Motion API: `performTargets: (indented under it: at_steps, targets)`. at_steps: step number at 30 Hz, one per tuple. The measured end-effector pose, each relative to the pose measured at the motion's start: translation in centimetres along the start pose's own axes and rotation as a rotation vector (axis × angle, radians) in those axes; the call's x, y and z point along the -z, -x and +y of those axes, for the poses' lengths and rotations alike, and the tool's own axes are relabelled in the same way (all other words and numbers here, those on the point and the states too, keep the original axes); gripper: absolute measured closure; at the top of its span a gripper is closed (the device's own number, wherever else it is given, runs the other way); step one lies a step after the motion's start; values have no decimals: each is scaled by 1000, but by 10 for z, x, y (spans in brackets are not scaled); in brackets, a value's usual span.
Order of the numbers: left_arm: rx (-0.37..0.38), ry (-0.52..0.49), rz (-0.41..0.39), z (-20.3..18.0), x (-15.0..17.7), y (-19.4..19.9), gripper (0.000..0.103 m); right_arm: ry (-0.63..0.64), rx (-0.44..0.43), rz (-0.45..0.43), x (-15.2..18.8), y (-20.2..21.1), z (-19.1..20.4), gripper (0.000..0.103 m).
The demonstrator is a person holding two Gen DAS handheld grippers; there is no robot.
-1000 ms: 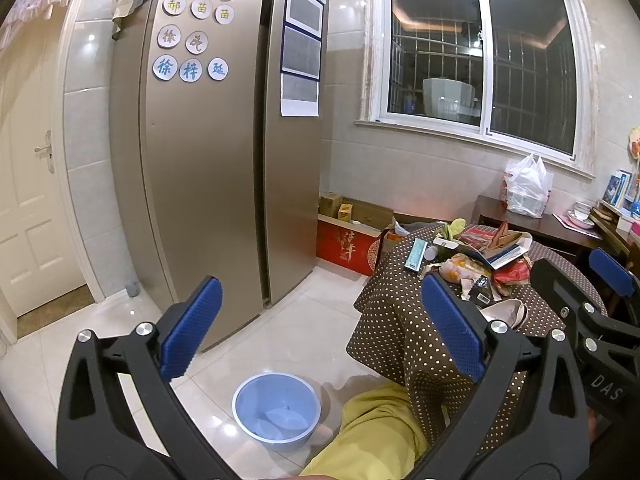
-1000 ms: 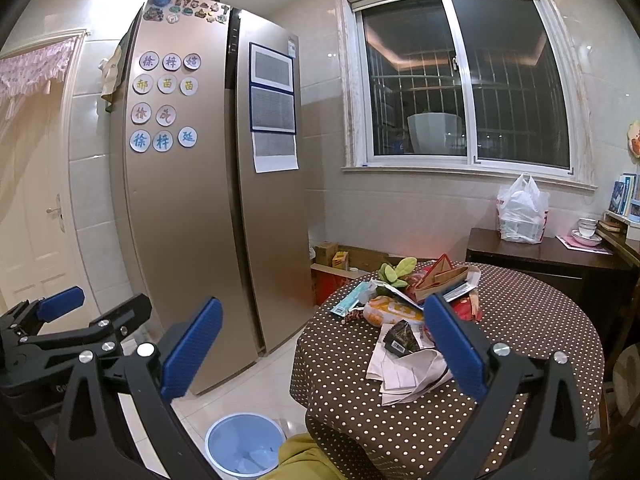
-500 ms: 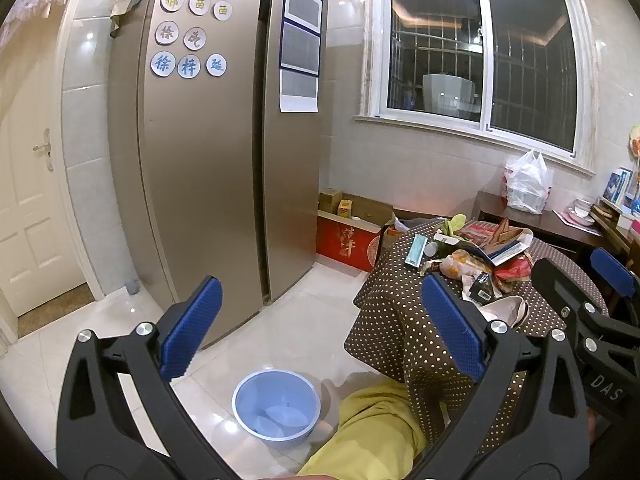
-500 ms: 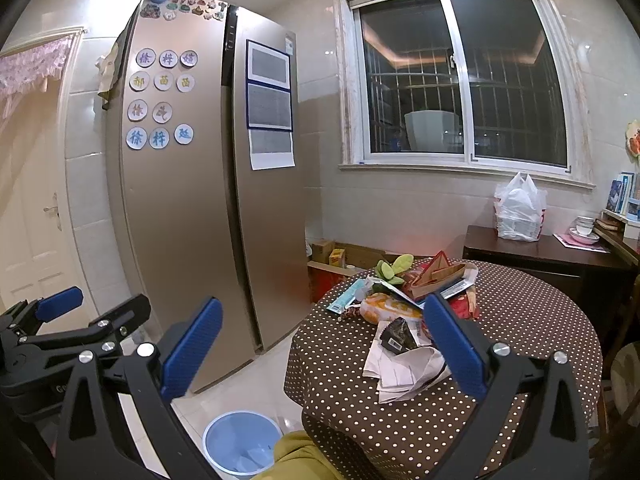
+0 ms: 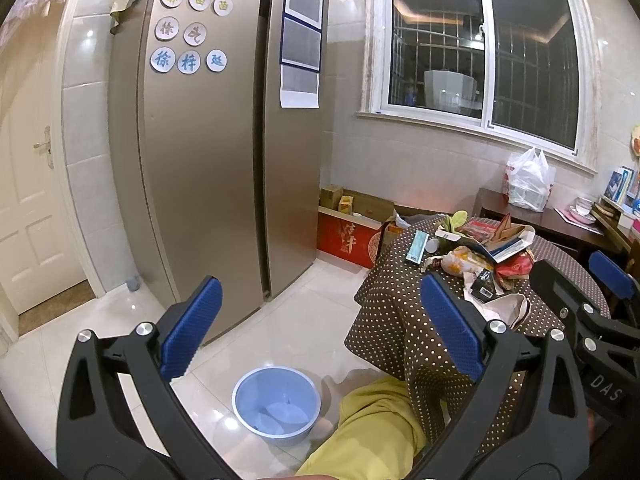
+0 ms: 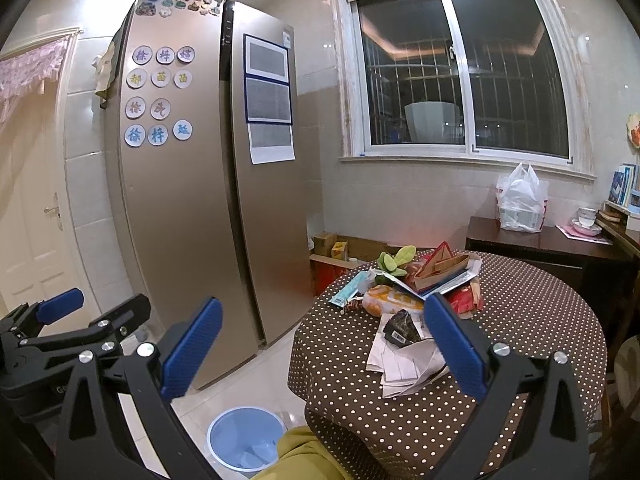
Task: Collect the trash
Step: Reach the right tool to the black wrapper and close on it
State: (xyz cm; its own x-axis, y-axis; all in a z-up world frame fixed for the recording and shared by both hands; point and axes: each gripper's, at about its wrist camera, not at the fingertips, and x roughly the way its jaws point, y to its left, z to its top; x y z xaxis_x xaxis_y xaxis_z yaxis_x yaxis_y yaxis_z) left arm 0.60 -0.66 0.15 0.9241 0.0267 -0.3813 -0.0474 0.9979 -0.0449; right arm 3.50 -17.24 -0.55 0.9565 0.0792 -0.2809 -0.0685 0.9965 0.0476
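Both claws, left claw (image 5: 320, 330) and right claw (image 6: 324, 344), spread, empty; bin (image 6: 244, 442) partly hidden by knee (image 6: 296, 456).

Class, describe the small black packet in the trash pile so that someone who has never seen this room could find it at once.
Start at the round table with the brown polka-dot cloth. At the near end of its trash pile lie crumpled white papers. The black packet sits on them, the only dark item, with a white barcode label.
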Motion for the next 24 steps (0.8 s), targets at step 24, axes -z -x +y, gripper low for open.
performTargets:
  at_steps: [24]
  targets:
    - [271,-169,201,-92,5,-96,6,-157,276,167,24,-37,-90,4]
